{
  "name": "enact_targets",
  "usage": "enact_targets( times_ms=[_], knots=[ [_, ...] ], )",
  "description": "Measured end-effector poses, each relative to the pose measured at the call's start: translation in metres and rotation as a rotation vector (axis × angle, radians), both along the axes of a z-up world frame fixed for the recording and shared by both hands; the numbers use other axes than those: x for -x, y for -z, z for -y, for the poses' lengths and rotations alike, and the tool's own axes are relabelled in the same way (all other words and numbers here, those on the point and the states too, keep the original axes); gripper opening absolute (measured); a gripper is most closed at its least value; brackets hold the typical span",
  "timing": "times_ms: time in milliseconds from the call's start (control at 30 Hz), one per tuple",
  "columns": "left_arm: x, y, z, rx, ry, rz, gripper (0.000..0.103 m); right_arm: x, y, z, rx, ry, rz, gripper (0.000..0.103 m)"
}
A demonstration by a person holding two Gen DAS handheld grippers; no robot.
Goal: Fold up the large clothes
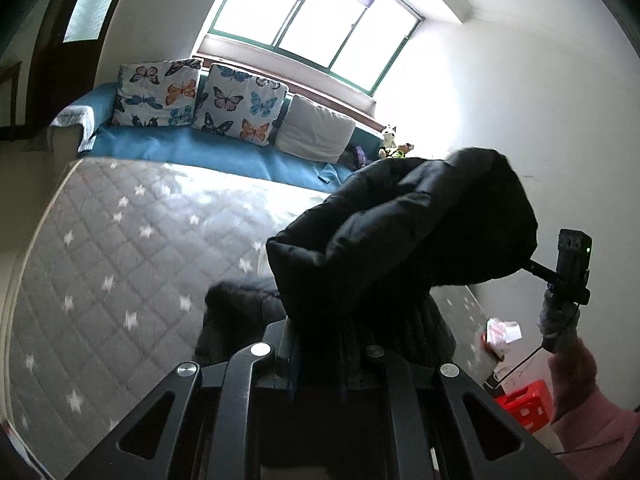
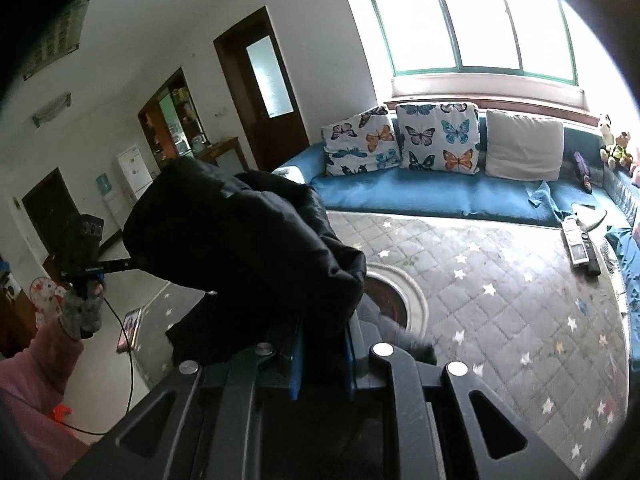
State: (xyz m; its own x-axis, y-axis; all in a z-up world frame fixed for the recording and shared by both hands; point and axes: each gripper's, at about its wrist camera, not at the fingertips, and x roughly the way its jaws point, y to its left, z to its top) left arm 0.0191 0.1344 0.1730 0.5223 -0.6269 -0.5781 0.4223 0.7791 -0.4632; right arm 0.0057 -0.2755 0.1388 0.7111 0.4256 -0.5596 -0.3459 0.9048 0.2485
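A black puffy jacket [image 1: 400, 232] hangs bunched in the air above a grey quilted mat with white stars [image 1: 120, 260]. My left gripper [image 1: 320, 340] is shut on a fold of it, the fingertips buried in the cloth. Off to the right, my right gripper [image 1: 528, 266], held by a gloved hand with a pink sleeve, bites into the jacket's far side. In the right wrist view the jacket [image 2: 248, 248] fills the centre, and my right gripper [image 2: 322, 344] is shut on it between blue pads. At the left, my left gripper [image 2: 130, 265] pinches the other end.
A blue sofa [image 2: 420, 196] with butterfly cushions [image 2: 438, 136] runs along the far side under the window. Remotes [image 2: 580, 248] lie on the mat's right, a round dish [image 2: 392, 300] near the jacket. A phone [image 2: 129, 330] and a red stool [image 1: 524, 404] are on the floor.
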Motion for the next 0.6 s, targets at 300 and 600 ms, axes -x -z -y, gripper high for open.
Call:
enact_targets(
  times_ms=[300, 600],
  knots=[
    [0.072, 0.063, -0.026, 0.027, -0.017, -0.048, 0.014, 0.057, 0.049, 0.002, -0.039, 0.005, -0.032, 0.019],
    [0.109, 0.114, -0.038, 0.041, -0.028, -0.071, 0.014, 0.085, 0.109, -0.002, -0.066, 0.003, -0.130, 0.020]
  ],
)
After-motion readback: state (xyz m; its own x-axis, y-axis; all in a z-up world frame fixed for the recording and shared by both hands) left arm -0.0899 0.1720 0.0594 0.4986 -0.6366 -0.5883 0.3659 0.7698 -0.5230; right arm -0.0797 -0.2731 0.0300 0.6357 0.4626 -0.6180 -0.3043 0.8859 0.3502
